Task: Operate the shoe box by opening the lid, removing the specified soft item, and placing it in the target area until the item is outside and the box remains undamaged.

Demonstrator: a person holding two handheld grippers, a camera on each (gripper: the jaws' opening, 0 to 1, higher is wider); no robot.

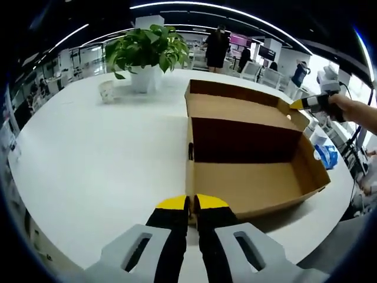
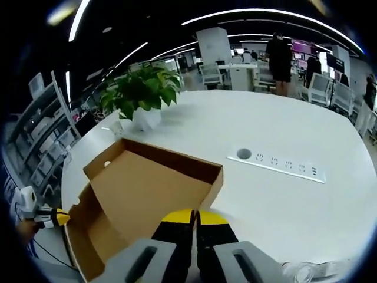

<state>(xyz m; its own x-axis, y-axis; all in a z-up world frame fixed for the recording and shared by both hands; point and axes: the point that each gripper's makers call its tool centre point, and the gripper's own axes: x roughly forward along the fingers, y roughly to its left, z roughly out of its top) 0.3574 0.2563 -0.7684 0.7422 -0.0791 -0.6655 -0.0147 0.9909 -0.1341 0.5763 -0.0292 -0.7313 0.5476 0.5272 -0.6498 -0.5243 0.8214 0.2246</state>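
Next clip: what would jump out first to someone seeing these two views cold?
The open brown shoe box on the white table, lid folded back and its interior looking bare. Each gripper pinches a box edge with jaws together: the left gripper at the near wall, the right gripper at the lid's rim. Behind stands a leafy potted plant, and a power strip is set into the tabletop.
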